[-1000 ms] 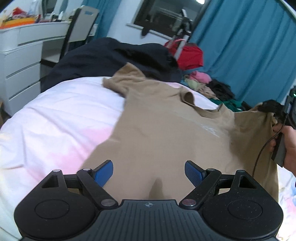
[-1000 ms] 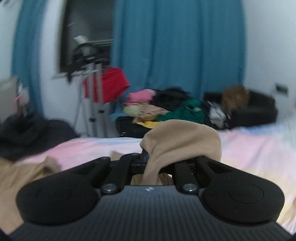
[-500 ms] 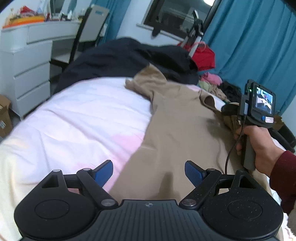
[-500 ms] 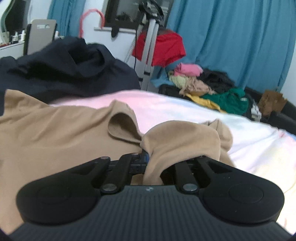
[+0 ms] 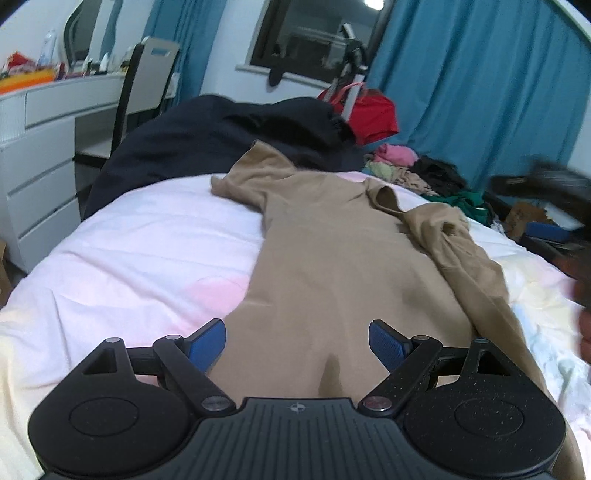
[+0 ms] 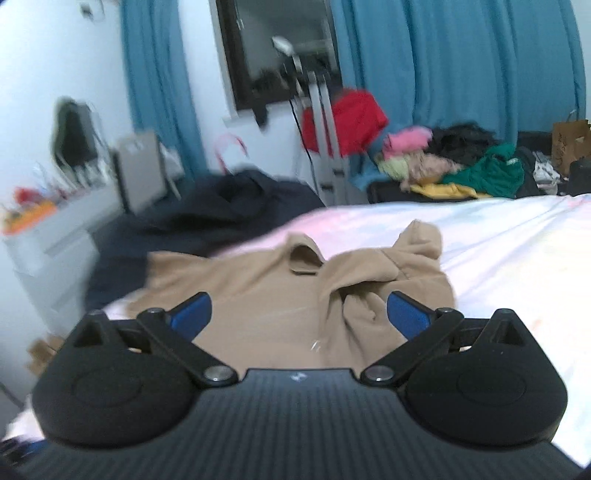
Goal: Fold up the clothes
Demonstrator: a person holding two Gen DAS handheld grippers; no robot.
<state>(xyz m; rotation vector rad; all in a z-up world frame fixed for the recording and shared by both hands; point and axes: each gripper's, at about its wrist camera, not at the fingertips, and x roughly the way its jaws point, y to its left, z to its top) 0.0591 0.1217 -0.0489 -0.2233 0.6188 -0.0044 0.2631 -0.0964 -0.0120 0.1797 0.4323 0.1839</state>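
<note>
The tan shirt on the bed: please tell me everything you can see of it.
The tan shirt is plain, soft, knit-looking fabric with short sleeves and a round neck. It lies spread on the pale bed sheet. One sleeve lies flat, reaching toward the dark blanket. The other side is folded over the body in a rumpled heap. Both grippers, left and right, are open above it, gripping nothing.

We see cool, dim indoor light, with a lamp glare (image 5: 373,3) at 12 o'clock in the left view. Fisheye bending curves the curtains (image 5: 480,92) toward 3 o'clock. The right view smears with motion blur, worst on the dresser (image 6: 55,236) at 9 o'clock.
</note>
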